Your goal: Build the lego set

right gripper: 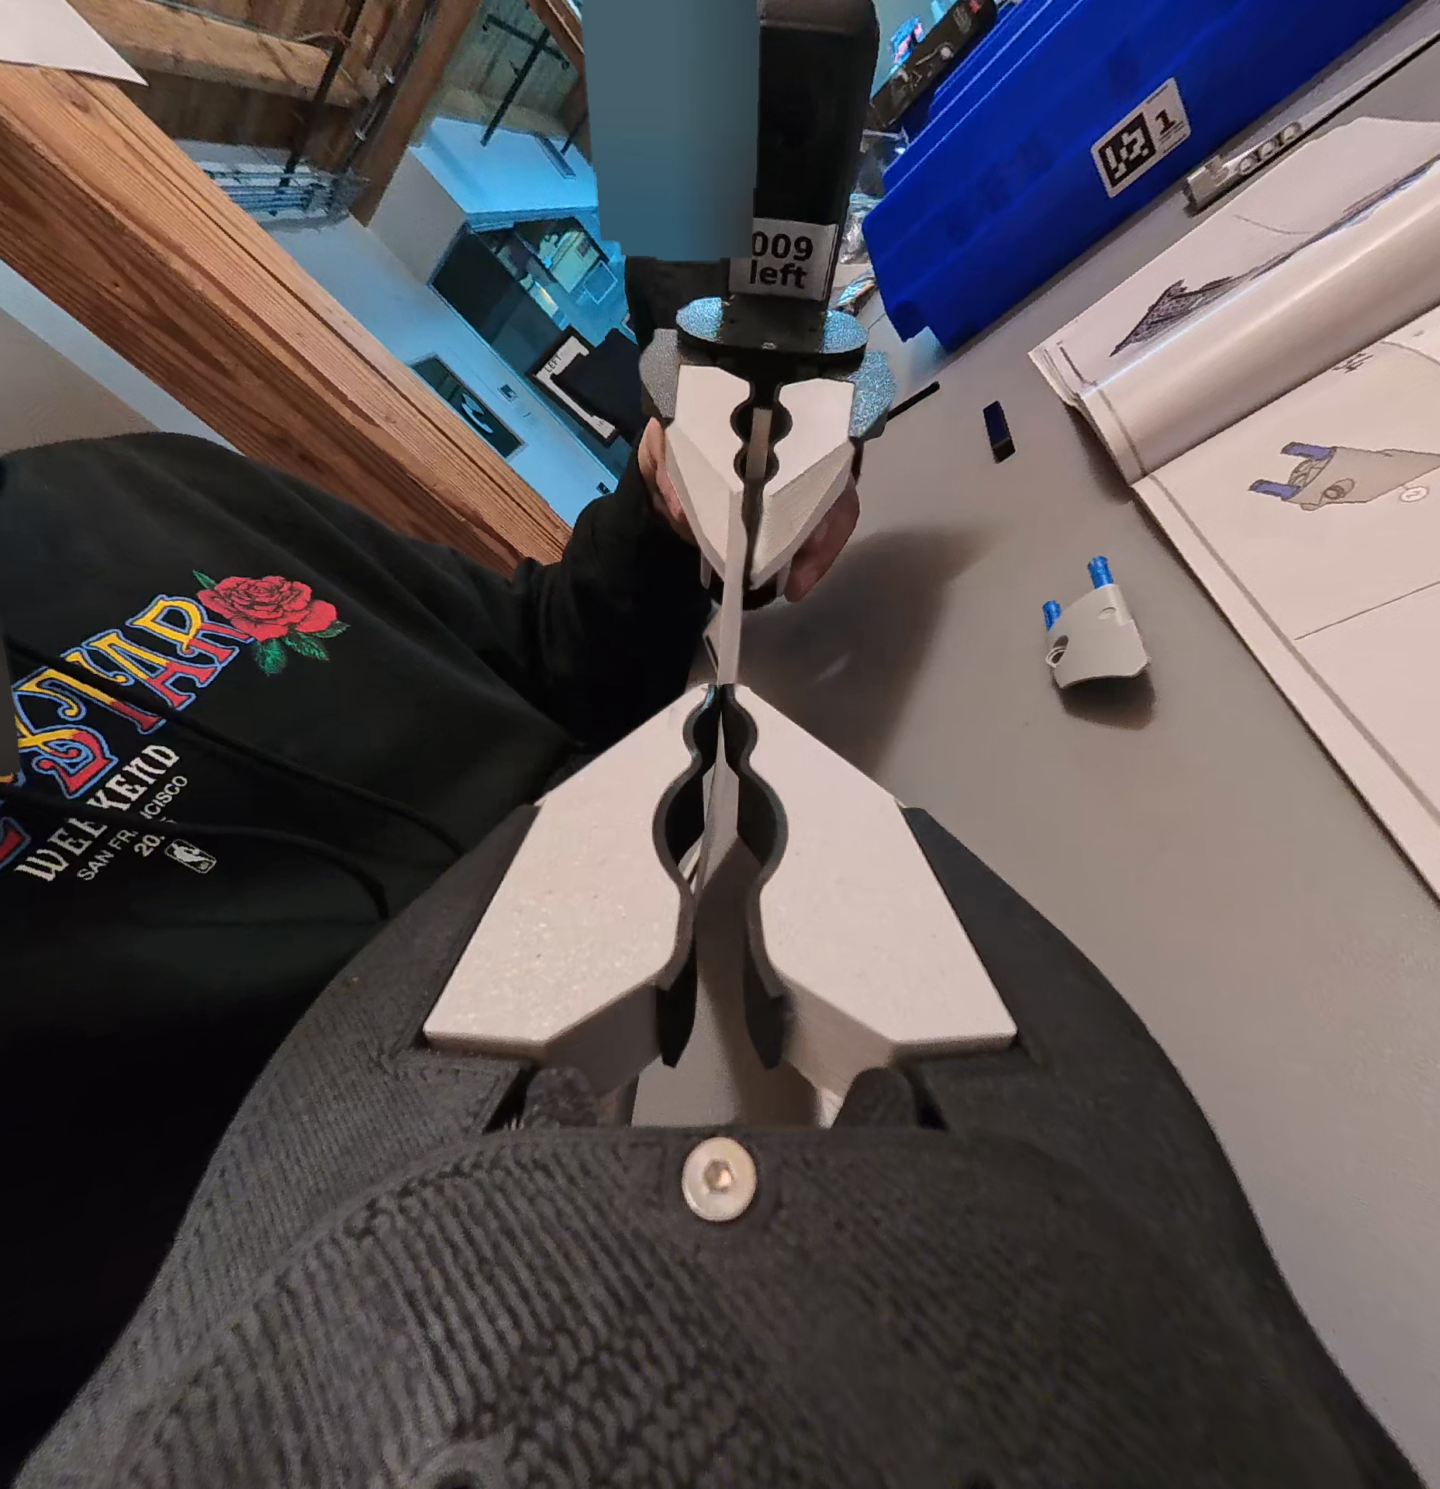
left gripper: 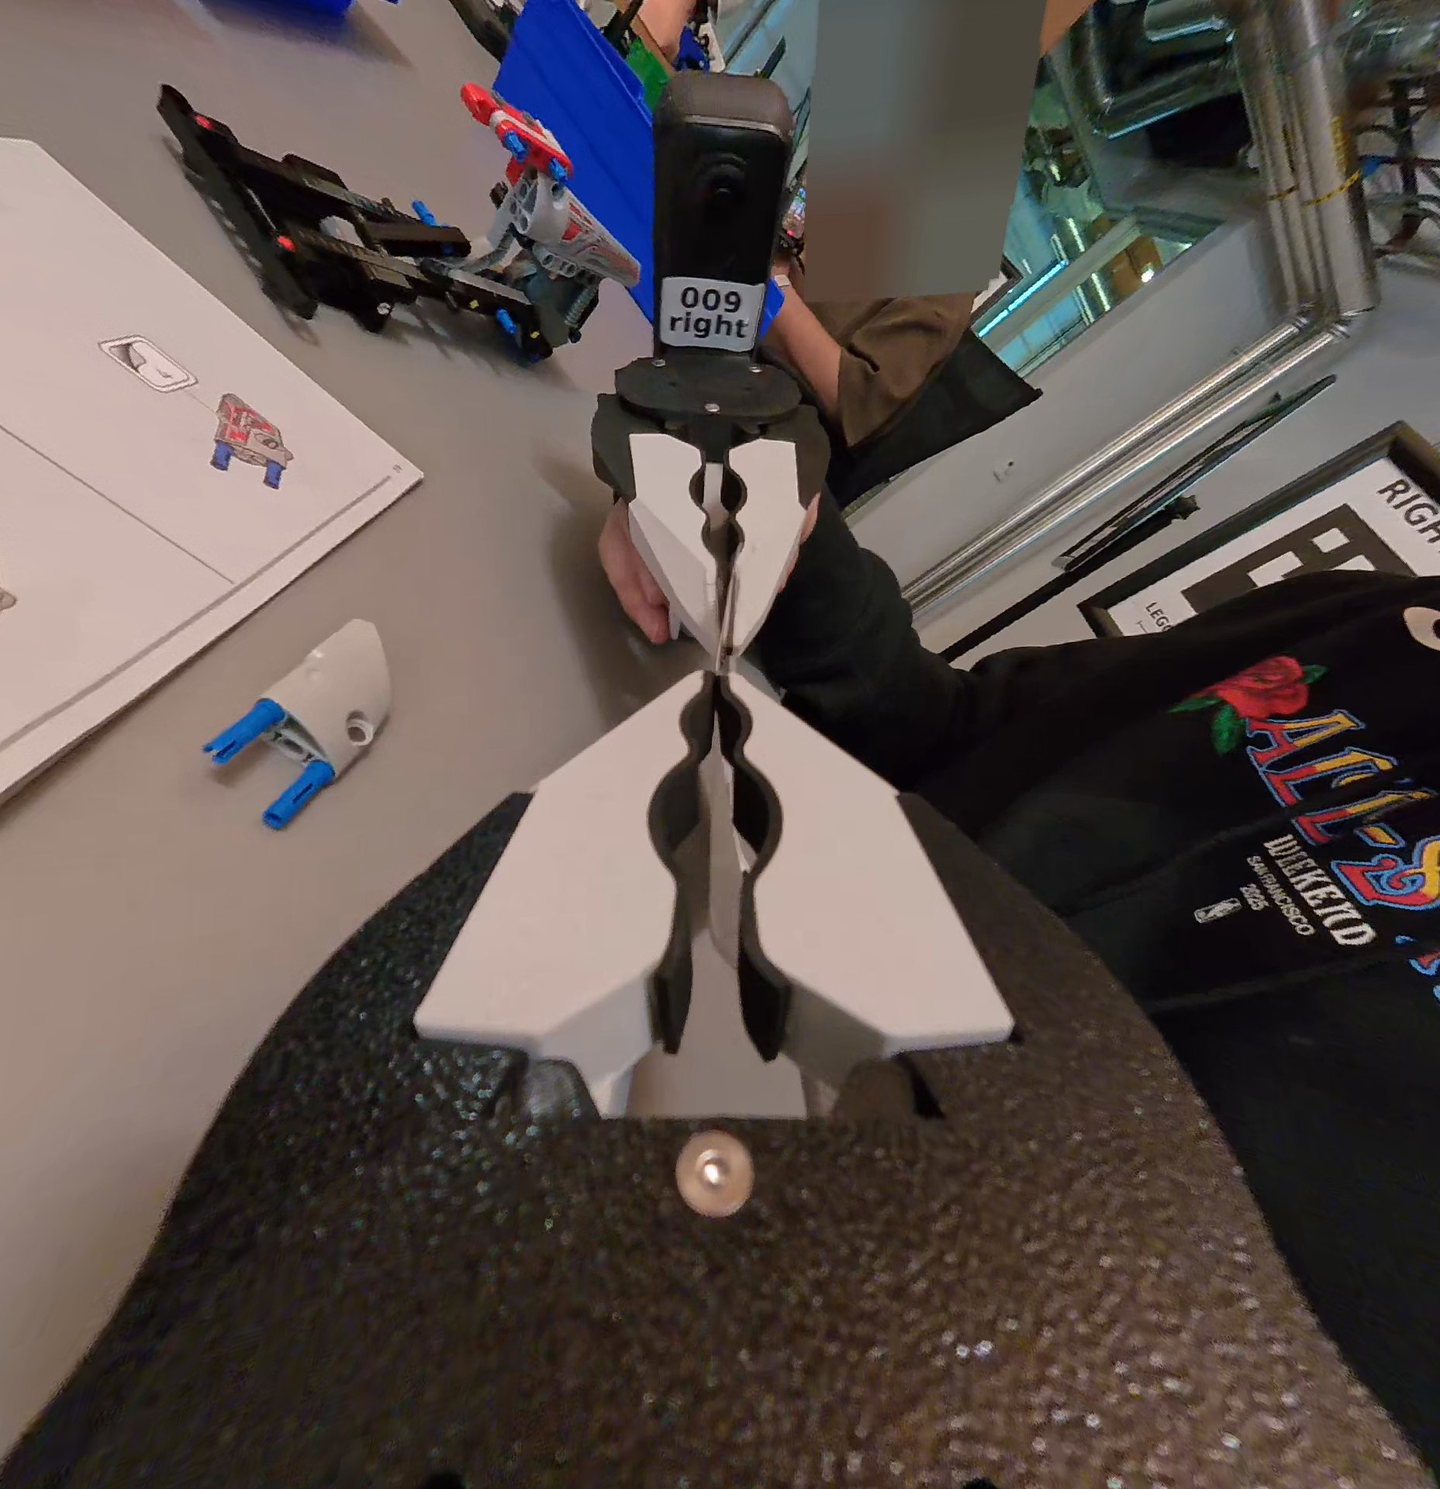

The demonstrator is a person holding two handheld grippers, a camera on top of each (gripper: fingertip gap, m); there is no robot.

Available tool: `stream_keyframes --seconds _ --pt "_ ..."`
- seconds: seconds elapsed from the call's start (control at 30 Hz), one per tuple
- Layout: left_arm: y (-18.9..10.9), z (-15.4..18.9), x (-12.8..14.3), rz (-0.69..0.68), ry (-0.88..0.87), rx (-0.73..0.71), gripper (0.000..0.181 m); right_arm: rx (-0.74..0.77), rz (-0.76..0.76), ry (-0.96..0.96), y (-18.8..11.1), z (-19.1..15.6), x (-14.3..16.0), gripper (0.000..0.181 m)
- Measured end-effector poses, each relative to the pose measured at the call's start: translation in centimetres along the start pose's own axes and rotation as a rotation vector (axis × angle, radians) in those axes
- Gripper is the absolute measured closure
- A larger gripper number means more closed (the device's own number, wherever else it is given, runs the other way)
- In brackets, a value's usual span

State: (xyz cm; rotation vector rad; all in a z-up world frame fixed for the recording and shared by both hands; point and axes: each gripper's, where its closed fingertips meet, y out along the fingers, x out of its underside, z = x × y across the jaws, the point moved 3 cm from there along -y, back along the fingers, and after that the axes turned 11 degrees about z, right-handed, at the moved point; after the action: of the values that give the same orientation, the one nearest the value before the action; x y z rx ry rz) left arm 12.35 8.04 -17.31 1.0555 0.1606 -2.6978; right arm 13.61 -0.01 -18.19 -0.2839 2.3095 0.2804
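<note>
Sticker sheet (right gripper: 731, 636), thin and white, stretches edge-on between your two grippers above the table's near edge. Left gripper (left gripper: 715, 685) pinches one end, right gripper (right gripper: 720, 693) the other, fingers nearly shut. I judge you're at the sticker step. Next, peel carefully, then carry it to the grey panel piece (left gripper: 330, 709) by the instruction booklet (left gripper: 177, 435).
</note>
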Motion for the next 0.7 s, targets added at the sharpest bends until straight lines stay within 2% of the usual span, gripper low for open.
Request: stream_keyframes --seconds 0.2,0.3,0.33,0.4,0.47,0.53,0.63,0.7 --pt "0.0 -0.1 -0.1 -0.009 -0.024 0.029 0.181 -0.001 0.006 0.008 0.0 0.0 0.0 0.181" --pt "0.0 -0.4 -0.7 0.020 0.058 0.003 0.181 0.005 0.039 0.031 -0.1 0.1 -0.2 0.181" --pt "-0.2 -0.7 -1.0 0.032 0.112 -0.030 0.176 0.021 0.063 0.036 -0.2 0.3 -0.5 0.181" --pt "-0.6 -1.1 -1.4 0.032 0.215 -0.106 0.153 0.050 0.133 0.043 -0.4 0.6 -1.2 0.181" --pt "-1.0 -1.3 -1.2 -0.027 0.260 -0.143 0.134 0.081 0.254 0.043 -0.6 0.7 -2.3 0.181" --pt "-1.0 -1.1 -0.8 -0.091 0.269 -0.105 0.148 0.075 0.319 0.060 -0.4 0.4 -2.7 0.181" --pt "-1.1 -0.2 -0.9 -0.132 0.283 0.013 0.181 0.103 0.257 0.025 0.6 0.3 -1.8 0.181" --pt "-1.9 0.1 -0.7 -0.226 0.245 0.073 0.181 0.116 0.171 -0.002 0.8 0.0 -1.2 0.176"
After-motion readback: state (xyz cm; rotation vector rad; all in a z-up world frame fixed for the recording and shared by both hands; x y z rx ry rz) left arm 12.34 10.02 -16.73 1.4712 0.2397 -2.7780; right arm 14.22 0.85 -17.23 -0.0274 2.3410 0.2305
